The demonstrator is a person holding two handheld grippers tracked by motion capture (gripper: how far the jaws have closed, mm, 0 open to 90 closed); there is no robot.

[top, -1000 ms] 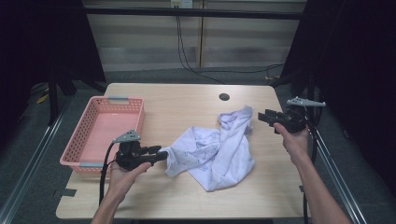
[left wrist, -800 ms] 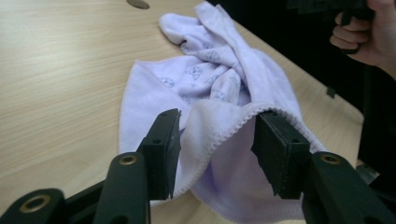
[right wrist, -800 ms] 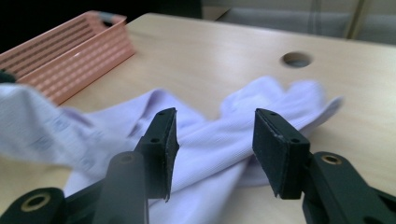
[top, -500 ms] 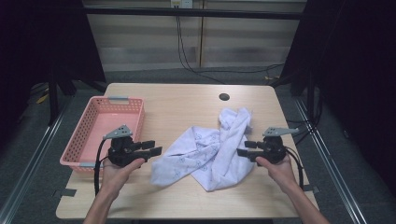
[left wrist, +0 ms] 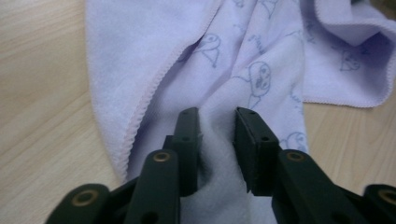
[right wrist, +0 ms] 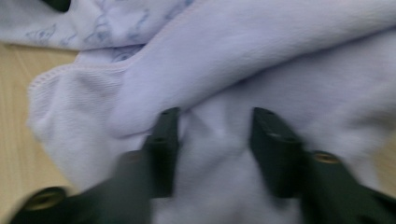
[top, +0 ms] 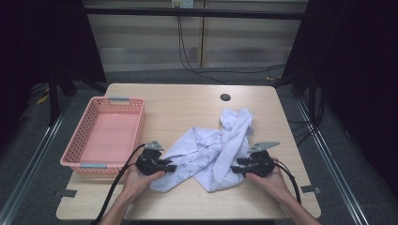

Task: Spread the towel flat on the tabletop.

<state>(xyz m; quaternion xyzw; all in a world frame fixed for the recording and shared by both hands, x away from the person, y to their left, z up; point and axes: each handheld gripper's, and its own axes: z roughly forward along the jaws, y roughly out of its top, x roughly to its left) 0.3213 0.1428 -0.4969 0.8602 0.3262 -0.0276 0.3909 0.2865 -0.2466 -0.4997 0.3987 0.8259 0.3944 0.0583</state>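
Lilac towel (top: 211, 154) crumpled on table (top: 187, 101), between both grippers. Left gripper (left wrist: 217, 135): jaws just closing, fold bunched between fingers, pinched. Right gripper (right wrist: 215, 140): jaws just closing, cloth between fingers, grip uncertain.

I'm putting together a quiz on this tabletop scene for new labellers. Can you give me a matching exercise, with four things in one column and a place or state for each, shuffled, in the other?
Things:
1. basket
2. towel
3. left gripper
4. round hole

Places or states:
A. crumpled on the middle of the table, pale lilac with a faint print
B. in the tabletop near the far edge
C. pink, at the table's left side, nothing in it
D. at the towel's near left edge, cloth between its jaws

Pairs: 1-C, 2-A, 3-D, 4-B
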